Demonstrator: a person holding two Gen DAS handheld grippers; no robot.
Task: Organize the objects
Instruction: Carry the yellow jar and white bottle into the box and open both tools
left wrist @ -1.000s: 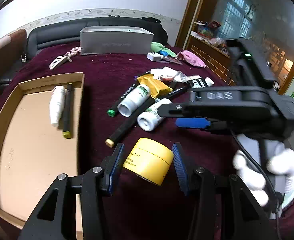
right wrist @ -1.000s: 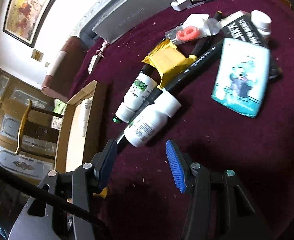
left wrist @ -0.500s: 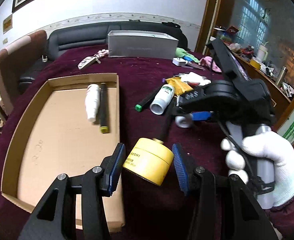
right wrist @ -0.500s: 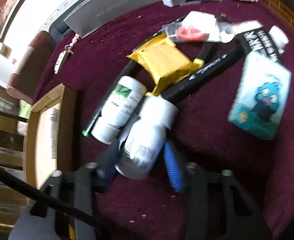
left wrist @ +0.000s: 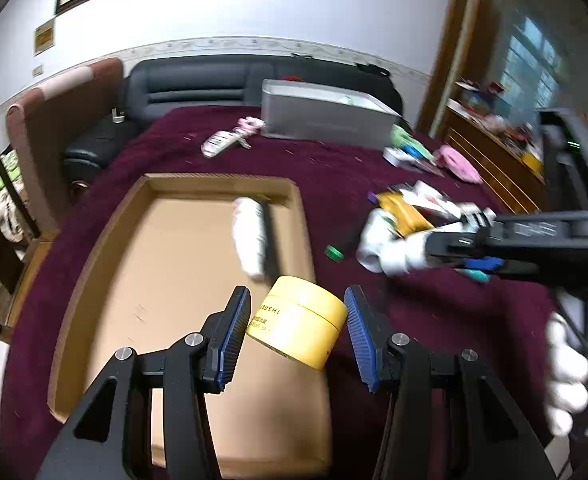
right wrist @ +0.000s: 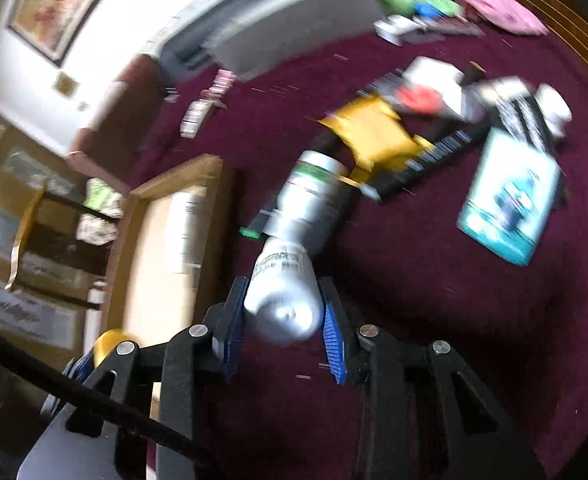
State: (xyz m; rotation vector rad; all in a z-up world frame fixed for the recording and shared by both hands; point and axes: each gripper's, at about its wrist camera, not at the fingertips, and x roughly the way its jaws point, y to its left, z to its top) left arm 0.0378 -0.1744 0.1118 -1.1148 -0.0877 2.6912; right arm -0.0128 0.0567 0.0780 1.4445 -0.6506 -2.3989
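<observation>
My left gripper is shut on a yellow jar and holds it above the right edge of the cardboard tray. A white bottle and a black marker lie in the tray. My right gripper has its jaws closing, and both blue pads press on a white bottle, which hangs above the maroon cloth. The left wrist view shows that same gripper at the right, held by a white-gloved hand. A second white bottle lies just beyond.
A yellow packet, black markers, a teal packet and small items lie heaped on the cloth at the right. A grey box stands at the back. A dark sofa and a chair lie behind the table.
My left gripper has carried the yellow jar leftward, from over the cloth to over the tray's edge. My right gripper has closed on the white bottle and lifted it off the cloth.
</observation>
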